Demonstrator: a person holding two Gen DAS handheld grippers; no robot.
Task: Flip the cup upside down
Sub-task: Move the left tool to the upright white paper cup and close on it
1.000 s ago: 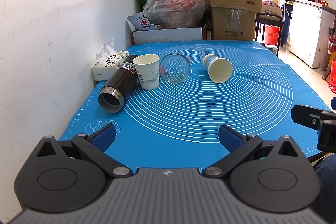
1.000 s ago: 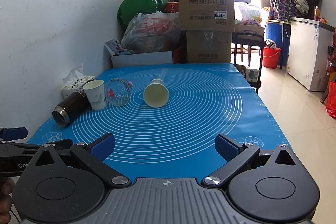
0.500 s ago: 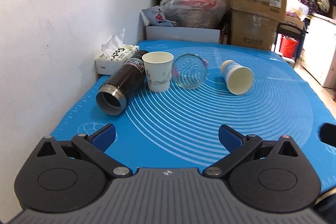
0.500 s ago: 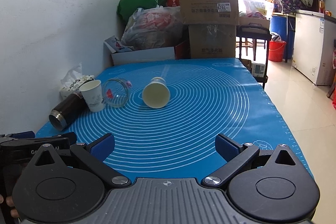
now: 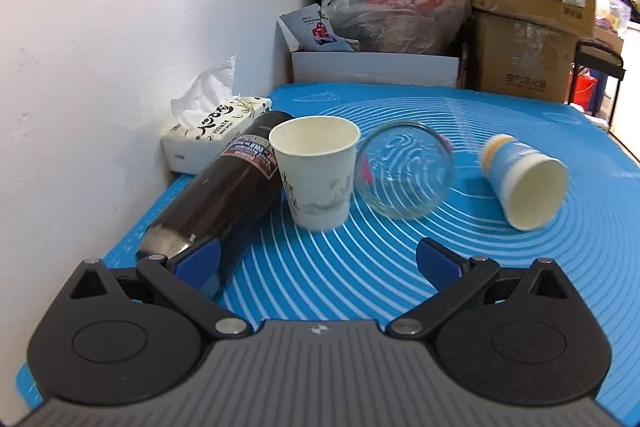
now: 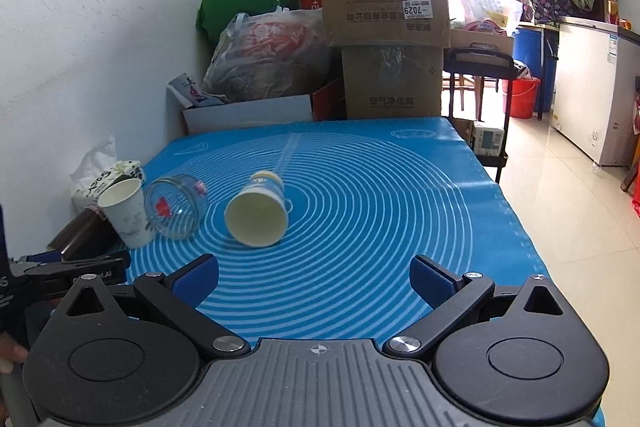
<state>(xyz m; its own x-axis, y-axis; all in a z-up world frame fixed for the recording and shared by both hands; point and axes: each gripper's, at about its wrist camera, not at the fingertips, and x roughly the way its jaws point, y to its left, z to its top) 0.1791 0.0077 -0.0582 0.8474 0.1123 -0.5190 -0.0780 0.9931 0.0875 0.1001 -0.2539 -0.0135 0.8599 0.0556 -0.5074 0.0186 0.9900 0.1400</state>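
A white paper cup (image 5: 316, 173) stands upright, mouth up, on the blue mat (image 5: 360, 267); it also shows in the right wrist view (image 6: 127, 213). A blue-and-white paper cup (image 5: 524, 181) lies on its side, also seen in the right wrist view (image 6: 258, 213). A glass jar (image 5: 404, 173) lies on its side between them, also in the right wrist view (image 6: 174, 207). My left gripper (image 5: 318, 259) is open and empty, just short of the white cup. My right gripper (image 6: 314, 273) is open and empty, short of the lying cup.
A dark thermos (image 5: 216, 203) lies on its side left of the white cup, by my left finger. A tissue pack (image 5: 212, 131) sits against the wall (image 5: 120, 27). Boxes and bags (image 6: 380, 27) crowd the mat's far end. The mat's right edge (image 6: 516, 219) drops to the floor.
My left gripper has moved forward and left toward the white cup and thermos. My right gripper has edged forward toward the lying cup. Both stay open.
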